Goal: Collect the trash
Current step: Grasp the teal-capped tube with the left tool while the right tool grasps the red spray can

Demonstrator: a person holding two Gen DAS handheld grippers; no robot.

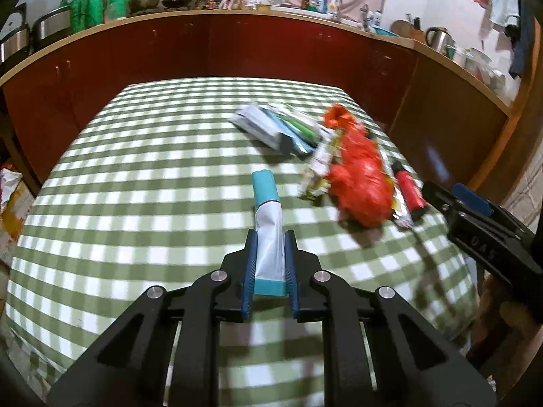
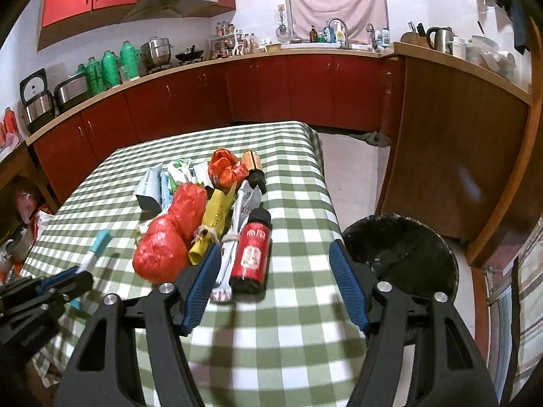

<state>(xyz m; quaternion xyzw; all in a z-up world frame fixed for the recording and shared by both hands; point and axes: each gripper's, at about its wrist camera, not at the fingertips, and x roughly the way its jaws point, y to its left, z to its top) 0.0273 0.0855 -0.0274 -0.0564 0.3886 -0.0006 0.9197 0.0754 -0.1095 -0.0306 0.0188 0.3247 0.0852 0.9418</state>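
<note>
Holding a white squeeze tube with a teal cap (image 1: 268,234) tight between its blue pads, the left gripper (image 1: 269,237) lifts it above the green checked tablecloth (image 1: 135,169). The right gripper (image 2: 271,254) hangs wide open near the red bottle with a black cap (image 2: 253,249). Next, I think the tube must go over to the round black bin (image 2: 400,254) beside the table

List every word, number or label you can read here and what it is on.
"DAS": apparently, embossed on the right claw body, seen upside down.
Red bottle: pale label characters, too blurred to read.
Yellow packet: dark print, unreadable.
Teal-and-white tube in the left claw: no legible text.
</note>
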